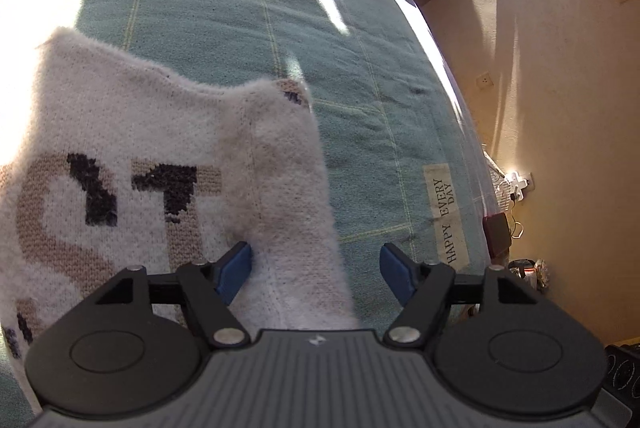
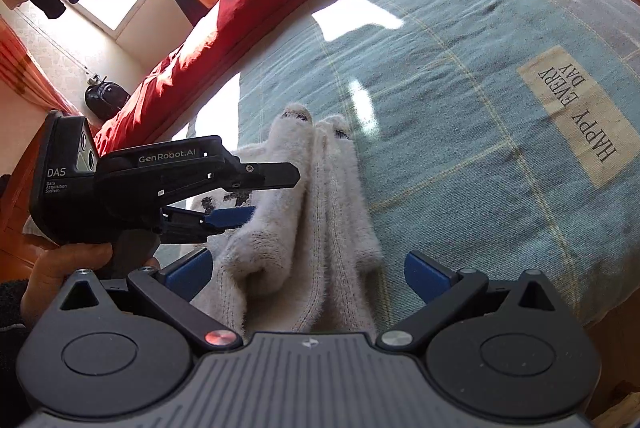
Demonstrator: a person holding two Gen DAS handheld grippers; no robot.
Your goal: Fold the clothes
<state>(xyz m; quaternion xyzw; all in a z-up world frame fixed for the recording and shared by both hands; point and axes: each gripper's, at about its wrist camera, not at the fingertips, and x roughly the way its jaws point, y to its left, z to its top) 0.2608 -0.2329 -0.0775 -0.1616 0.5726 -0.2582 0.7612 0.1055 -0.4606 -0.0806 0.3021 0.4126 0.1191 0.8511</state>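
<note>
Right now a fuzzy white knit sweater [image 1: 132,156] with tan and dark lettering lies on a teal checked bedspread [image 1: 360,108], toward the bed's near edge. Seen from the left wrist camera, the left gripper [image 1: 316,270] stands wide open, its blue pads [image 1: 236,272] spread apart; the sweater's folded edge runs up between them, and the left pad rests against the fuzzy fabric while the right pad hangs over bare bedspread. From the right wrist camera, the right gripper [image 2: 310,274] is also spread wide, and a bunched ridge of the sweater [image 2: 308,212] lies between its fingers, nearer the left pad, apart from the right one. The left gripper [image 2: 256,198] reaches in from the left side of that view, held by a hand [image 2: 68,268], its open fingers at the sweater's side. A cloth label reading "HAPPY EVERY DAY" [image 2: 576,112] is sewn onto the bedspread, well apart from the sweater. A red blanket [image 2: 256,8] lies along the bed's far edge.
</note>
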